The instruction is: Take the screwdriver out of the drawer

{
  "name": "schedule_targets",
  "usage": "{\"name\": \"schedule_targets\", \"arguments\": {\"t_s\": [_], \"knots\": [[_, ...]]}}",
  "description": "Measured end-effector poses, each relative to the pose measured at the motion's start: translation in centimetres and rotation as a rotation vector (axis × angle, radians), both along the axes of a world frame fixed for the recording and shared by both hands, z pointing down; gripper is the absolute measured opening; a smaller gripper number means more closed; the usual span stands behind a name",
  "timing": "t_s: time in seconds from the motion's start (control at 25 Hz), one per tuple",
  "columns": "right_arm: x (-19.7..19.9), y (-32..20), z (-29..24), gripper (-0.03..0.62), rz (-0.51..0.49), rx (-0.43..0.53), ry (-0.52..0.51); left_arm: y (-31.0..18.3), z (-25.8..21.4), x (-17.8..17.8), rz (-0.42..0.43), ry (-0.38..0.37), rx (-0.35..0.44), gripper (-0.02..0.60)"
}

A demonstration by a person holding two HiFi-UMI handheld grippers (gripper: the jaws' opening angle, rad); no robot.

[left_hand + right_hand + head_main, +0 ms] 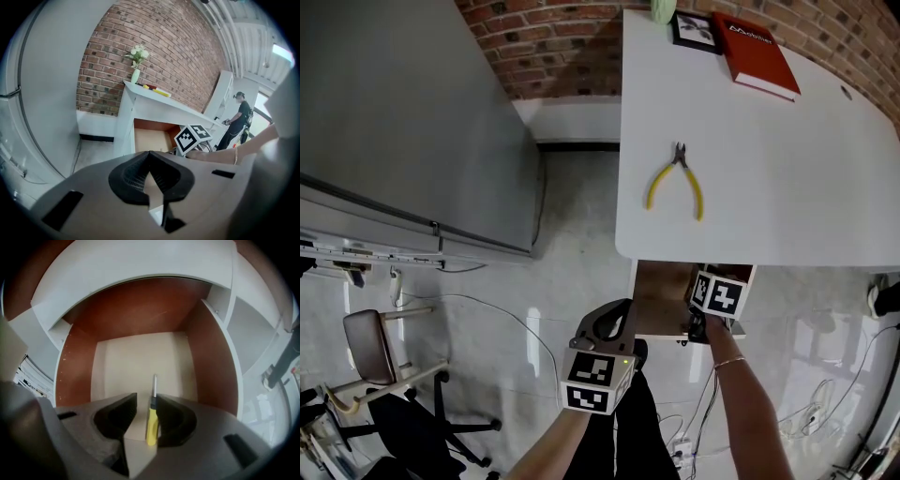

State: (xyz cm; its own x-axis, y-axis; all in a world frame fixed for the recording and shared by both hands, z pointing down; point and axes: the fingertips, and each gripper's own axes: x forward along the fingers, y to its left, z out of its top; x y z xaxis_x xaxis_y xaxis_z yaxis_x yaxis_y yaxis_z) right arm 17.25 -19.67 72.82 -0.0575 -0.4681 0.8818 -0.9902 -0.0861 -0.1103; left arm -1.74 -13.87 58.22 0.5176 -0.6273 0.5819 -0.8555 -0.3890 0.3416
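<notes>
Right tongs [146, 398] half-spread round screwdriver [151, 425] (hugging one jaw); left tongs [150, 157] closed.

One screwdriver [151, 420] is lying in one drawer [212, 366]. One pair of pliers [677, 178], one book [757, 54], one picture frame [696, 31] and one vase [135, 76] are sitting on one table [778, 197]. Two grippers are showing: left gripper [150, 171], right gripper [146, 409].

Right gripper [146, 401] dipped into the drawer [140, 357], left gripper [150, 154] held just outside it

The right forearm [750, 394] is stretched forward to the drawer's front. The right jaws are spread apart over the drawer floor, with the screwdriver [151, 420] framed between them, close against the right-hand jaw but not pinched. The left gripper is held in front of the drawer's left corner, jaws closed tip to tip on nothing and pointed toward the drawer.
</notes>
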Motion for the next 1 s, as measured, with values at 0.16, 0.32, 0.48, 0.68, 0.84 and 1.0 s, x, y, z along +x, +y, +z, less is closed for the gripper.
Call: {"name": "schedule_targets", "arguments": {"t_s": [0.16, 0.32, 0.48, 0.68, 0.84, 1.0], "knots": [[0.1, 0.0, 1.1, 0.114, -0.008, -0.031, 0.010, -0.3, -0.1, -0.2, -0.002, -0.007, 0.002, -0.008], [0.5, 0.0, 1.9, 0.114, -0.008, -0.042, 0.015, -0.6, 0.1, -0.2, -0.011, -0.013, -0.003, -0.008], [1.1, 0.3, 2.8, 0.114, -0.021, -0.053, 0.044, -1.0, 0.3, -0.2, -0.013, -0.016, -0.004, -0.008], [1.5, 0.1, 3.4, 0.114, -0.042, -0.060, 0.085, -1.4, 0.4, -0.3, -0.023, -0.019, -0.003, -0.008], [1.5, 0.1, 3.5, 0.114, -0.052, -0.075, 0.109, -1.6, 0.5, 0.0, -0.024, -0.018, -0.005, -0.008], [1.5, 0.0, 3.6, 0.114, -0.062, -0.091, 0.146, -1.7, 0.6, 0.0, -0.024, -0.023, -0.004, -0.008]]}}
